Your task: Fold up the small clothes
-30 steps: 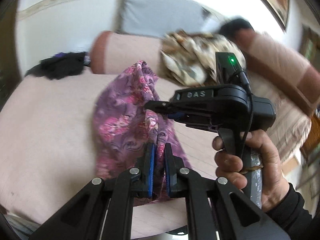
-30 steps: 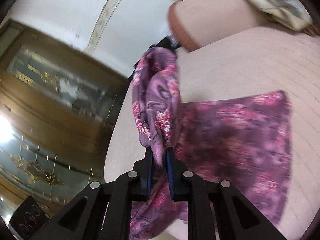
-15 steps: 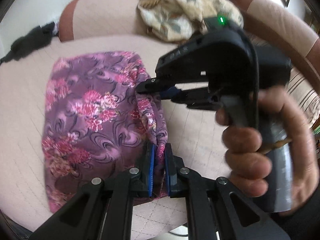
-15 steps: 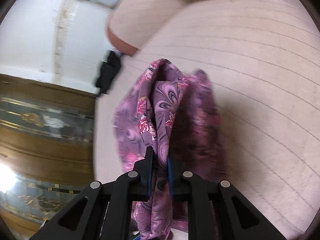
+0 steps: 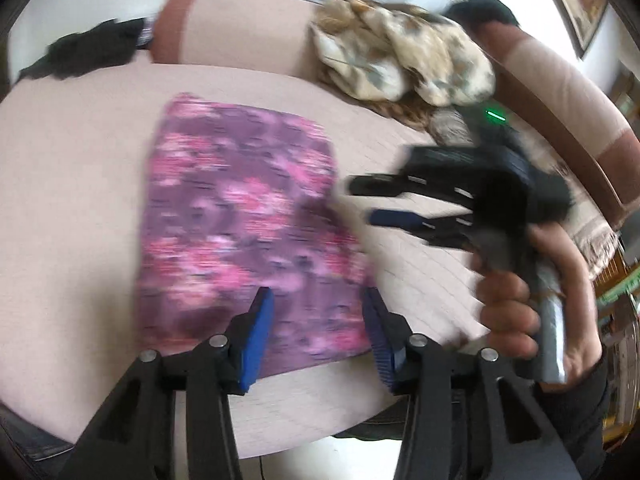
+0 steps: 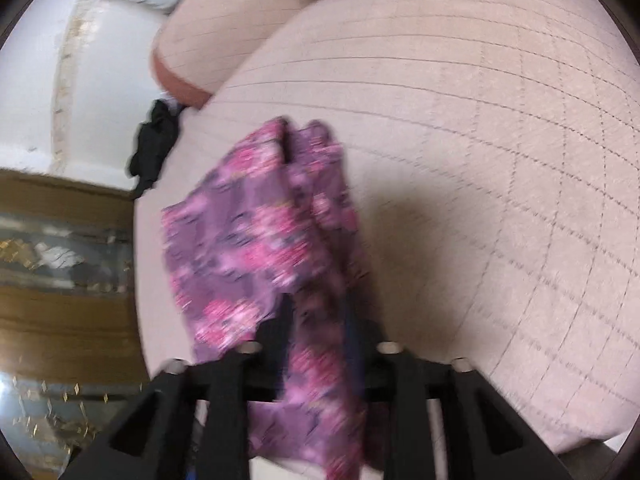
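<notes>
A purple-and-pink floral cloth (image 5: 240, 232) lies folded flat in a rough rectangle on the pink quilted cushion (image 5: 72, 184). My left gripper (image 5: 318, 332) is open, its blue pads apart just above the cloth's near edge. My right gripper (image 5: 372, 200) shows in the left wrist view to the right of the cloth, its fingers spread apart and empty. In the blurred right wrist view the cloth (image 6: 264, 240) lies in front of and between the parted fingers of the right gripper (image 6: 316, 320).
A beige patterned cloth heap (image 5: 400, 60) lies at the back against the sofa backrest (image 5: 248, 28). A black garment (image 5: 88, 48) lies at the back left. A wooden cabinet (image 6: 60, 260) stands left of the cushion.
Both grippers have opened and let go of the cloth, which now lies flat and folded. The right gripper has pulled away to the right.
</notes>
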